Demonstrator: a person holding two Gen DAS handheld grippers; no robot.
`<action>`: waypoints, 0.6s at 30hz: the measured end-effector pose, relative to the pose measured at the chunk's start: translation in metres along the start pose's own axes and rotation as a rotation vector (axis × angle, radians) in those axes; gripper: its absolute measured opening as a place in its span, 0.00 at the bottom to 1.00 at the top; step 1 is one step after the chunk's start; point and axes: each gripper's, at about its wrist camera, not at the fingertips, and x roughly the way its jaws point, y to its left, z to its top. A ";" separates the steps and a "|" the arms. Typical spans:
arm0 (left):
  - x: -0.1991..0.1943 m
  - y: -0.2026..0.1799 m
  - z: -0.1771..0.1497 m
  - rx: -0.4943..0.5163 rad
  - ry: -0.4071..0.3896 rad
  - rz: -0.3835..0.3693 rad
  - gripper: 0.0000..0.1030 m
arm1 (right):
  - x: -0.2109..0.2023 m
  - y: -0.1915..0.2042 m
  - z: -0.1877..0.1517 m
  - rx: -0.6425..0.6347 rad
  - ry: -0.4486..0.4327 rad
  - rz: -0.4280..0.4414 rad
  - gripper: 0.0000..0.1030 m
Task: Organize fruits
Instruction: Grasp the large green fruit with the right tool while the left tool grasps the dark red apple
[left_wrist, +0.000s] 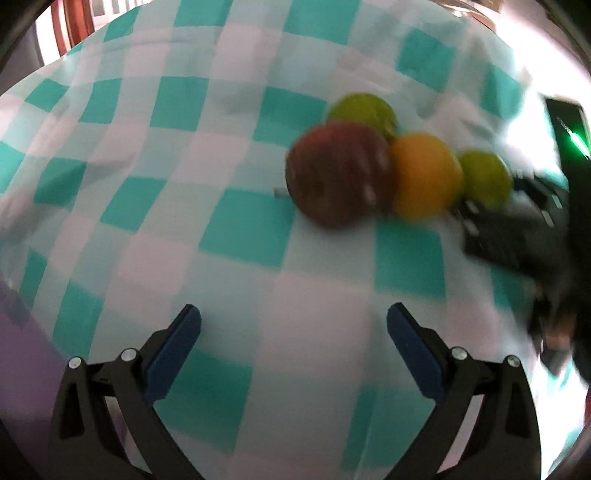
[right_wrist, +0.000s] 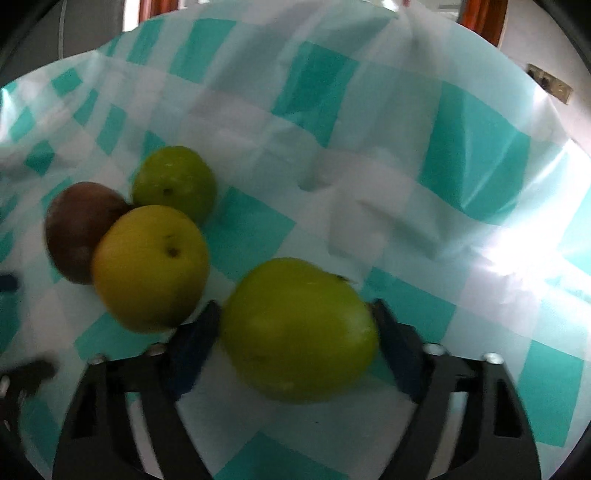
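Several fruits lie together on a teal-and-white checked cloth (left_wrist: 240, 229). In the left wrist view a dark red apple (left_wrist: 338, 173), an orange (left_wrist: 424, 177) and a green fruit (left_wrist: 364, 112) touch each other. A second green fruit (left_wrist: 485, 179) sits between the fingers of my right gripper (left_wrist: 491, 206). My left gripper (left_wrist: 293, 325) is open and empty, short of the red apple. In the right wrist view my right gripper (right_wrist: 295, 325) is shut on the big green fruit (right_wrist: 299, 332), beside the orange (right_wrist: 151, 266), the red apple (right_wrist: 77, 229) and the other green fruit (right_wrist: 175, 182).
The cloth (right_wrist: 369, 184) is wrinkled and rises in folds behind the fruits. Wooden chair posts (left_wrist: 70, 22) stand past the table's far edge. A bright glare falls on the cloth at the right (right_wrist: 517, 258).
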 end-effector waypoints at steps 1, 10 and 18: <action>0.004 0.000 0.006 -0.006 -0.004 -0.002 0.98 | -0.001 0.000 -0.001 0.000 -0.004 -0.008 0.67; 0.033 -0.012 0.049 0.089 -0.059 0.014 0.98 | 0.005 -0.016 -0.001 0.037 0.006 0.016 0.66; 0.039 -0.006 0.069 0.132 -0.101 -0.021 0.86 | 0.012 -0.020 0.001 0.056 0.013 0.033 0.66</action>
